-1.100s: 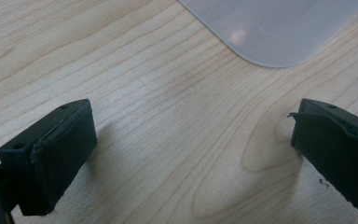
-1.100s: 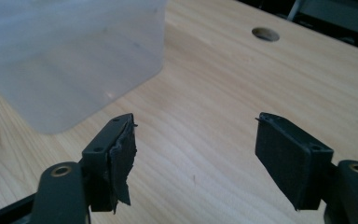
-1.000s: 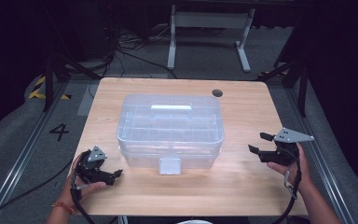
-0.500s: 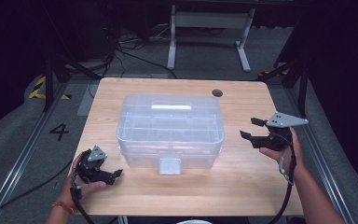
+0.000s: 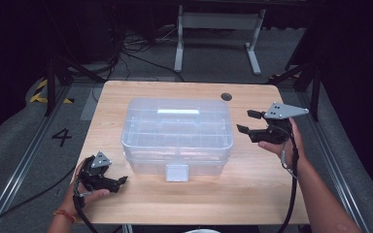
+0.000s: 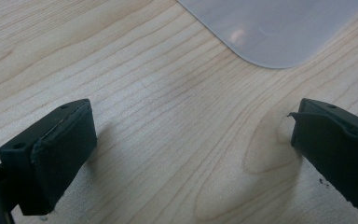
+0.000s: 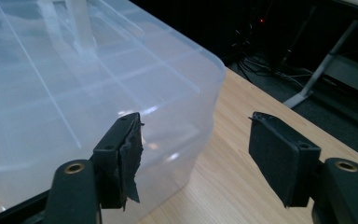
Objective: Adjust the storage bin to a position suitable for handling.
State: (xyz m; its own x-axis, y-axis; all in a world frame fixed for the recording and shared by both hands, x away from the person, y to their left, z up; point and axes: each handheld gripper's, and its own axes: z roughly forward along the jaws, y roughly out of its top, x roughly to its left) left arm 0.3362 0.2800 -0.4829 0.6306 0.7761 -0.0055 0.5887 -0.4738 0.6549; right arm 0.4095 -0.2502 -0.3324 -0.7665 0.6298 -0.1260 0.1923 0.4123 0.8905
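Both hand-held grippers, left [image 5: 118, 180] and right [image 5: 245, 121], gape empty beside the lidded clear box [image 5: 177, 133]; right's jaws have just been narrowing.

Big see-through plastic box [image 5: 177, 133] with rounded corners and little walls inside, sitting flat in the middle of the wooden table [image 5: 252, 194]. Lid on top, with a long handle lying flat. Small square clasp on the near side, maybe shut.
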